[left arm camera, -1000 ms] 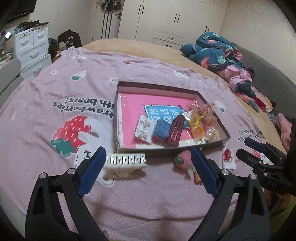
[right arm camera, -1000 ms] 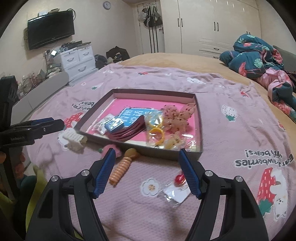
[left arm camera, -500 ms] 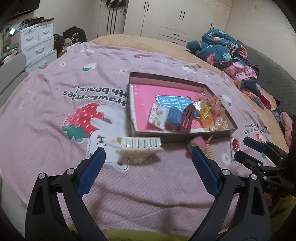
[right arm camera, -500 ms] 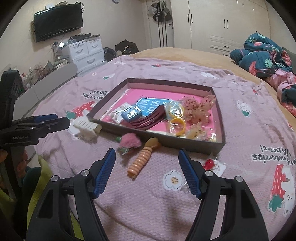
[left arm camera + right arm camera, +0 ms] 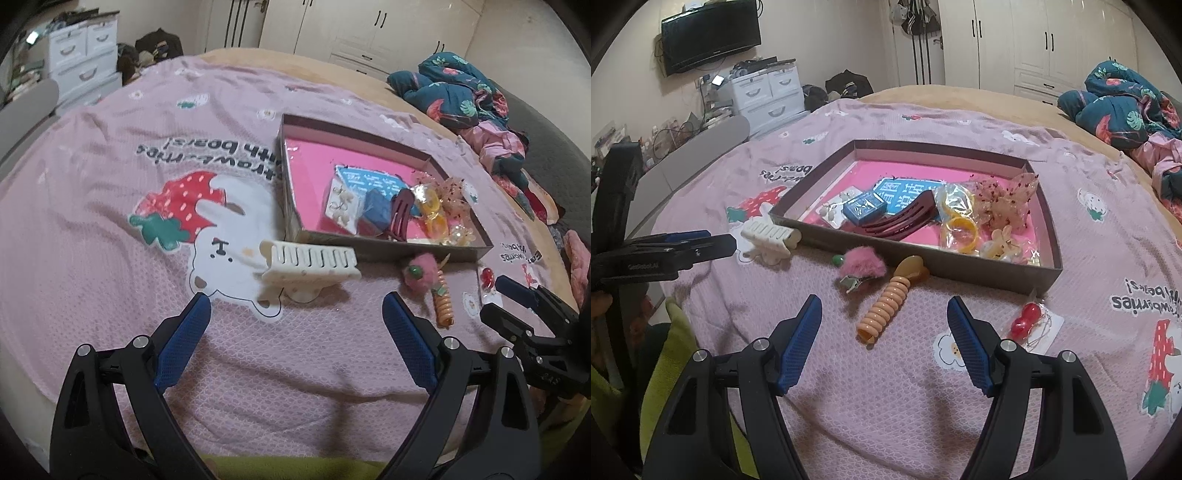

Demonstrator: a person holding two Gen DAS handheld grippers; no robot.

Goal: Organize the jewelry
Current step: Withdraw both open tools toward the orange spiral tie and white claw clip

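Bed (image 5: 1071, 122) first, spread with a pink blanket (image 5: 110, 229) printed with strawberries and a bear. Far right, a heap of blue floral bedding (image 5: 1123, 107).

Mid-blanket, a shallow tray (image 5: 1027, 271) with a pink floor, already holding part of the jewelry: a blue card (image 5: 905, 192), a small blue box (image 5: 864, 208), a card of earrings (image 5: 341, 205), a dark red clip (image 5: 905, 223), yellow bangles (image 5: 960, 229) in clear wrap, a sheer speckled bow (image 5: 1004, 203), and small pale pieces at the near right corner, too tangled to name.

Still outside, all on the blanket along the tray's near wall: a white claw clip (image 5: 310, 267) by the near left corner; a pink fluffy clip (image 5: 862, 267) just right of it; an orange coil tie (image 5: 886, 302) beside that, its far end close to the wall, touching or not unclear; a red bead pair (image 5: 1025, 319) on a card near the right corner.

Left gripper (image 5: 295, 332) low over the blanket, jaws apart and empty, aimed at the white claw clip just beyond the tips. Right gripper (image 5: 884, 332) likewise, jaws apart, nothing between them, the coil tie lying just ahead in the gap's line.

Judged partway through: most pieces in the tray, four left to gather. Likely next: closing on the claw clip and the coil tie, then the fluffy clip and the beads. Nothing gripped yet.
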